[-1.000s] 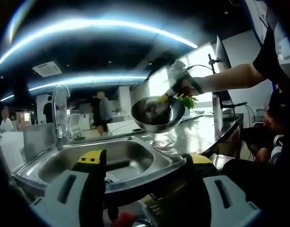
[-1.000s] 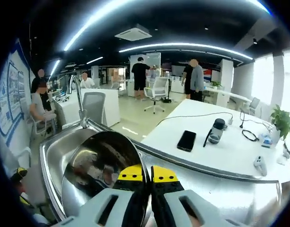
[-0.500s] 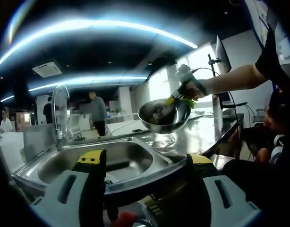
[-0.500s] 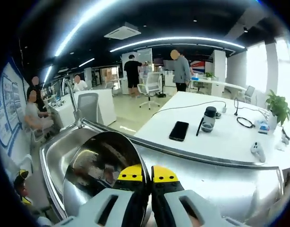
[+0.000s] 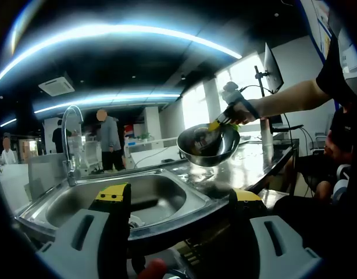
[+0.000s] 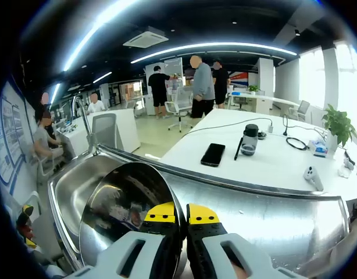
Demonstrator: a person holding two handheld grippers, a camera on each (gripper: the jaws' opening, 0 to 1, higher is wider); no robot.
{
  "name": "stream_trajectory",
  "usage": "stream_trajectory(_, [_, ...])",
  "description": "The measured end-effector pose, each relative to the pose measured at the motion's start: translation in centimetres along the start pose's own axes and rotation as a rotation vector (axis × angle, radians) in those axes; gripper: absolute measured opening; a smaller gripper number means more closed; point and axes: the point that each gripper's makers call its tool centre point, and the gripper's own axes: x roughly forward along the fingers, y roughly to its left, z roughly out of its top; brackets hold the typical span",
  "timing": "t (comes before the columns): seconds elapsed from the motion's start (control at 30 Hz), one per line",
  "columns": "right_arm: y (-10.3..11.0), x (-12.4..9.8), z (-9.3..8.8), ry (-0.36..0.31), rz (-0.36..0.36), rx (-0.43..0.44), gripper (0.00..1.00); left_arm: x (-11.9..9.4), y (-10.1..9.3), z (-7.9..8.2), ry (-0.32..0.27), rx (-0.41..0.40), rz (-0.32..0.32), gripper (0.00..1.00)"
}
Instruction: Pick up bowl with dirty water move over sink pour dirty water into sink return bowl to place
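A shiny steel bowl hangs in the air over the counter just right of the sink. My right gripper is shut on its rim, with a person's arm reaching in from the right. In the right gripper view the bowl lies left of my right gripper, whose yellow-tipped jaws pinch the rim, and the sink is beyond it. Its inside shows only reflections; I cannot tell whether it holds water. My left gripper is open and holds nothing, low in front of the sink.
A curved faucet rises behind the sink. The steel counter runs right of the basin. Beyond it a white table carries a phone, a dark bottle and cables. People stand and sit among office chairs farther back.
The bowl has moved right, from over the sink's edge to over the counter, with my right gripper still shut on it. My left gripper has not moved. People in the background have walked.
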Motion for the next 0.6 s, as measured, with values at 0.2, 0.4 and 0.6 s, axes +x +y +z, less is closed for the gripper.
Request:
stream_trajectory(0.2, [-1.0,-0.7,-1.2,0.013,-0.01,0.019,0.0,0.1,-0.2,0.3,-0.006,0.005,0.0,0.68])
stream_trajectory(0.4, [-1.8,-1.1,-2.0,0.025,-0.024,0.014,0.0,0.2,-0.3,0.5,-0.016,0.002,-0.003,0.68])
stream_trajectory(0.6, [-2.8,-1.0,-3.1,0.038,-0.033,0.042,0.0,0.3,-0.5,0.5,-0.012,0.004,-0.009,0.68])
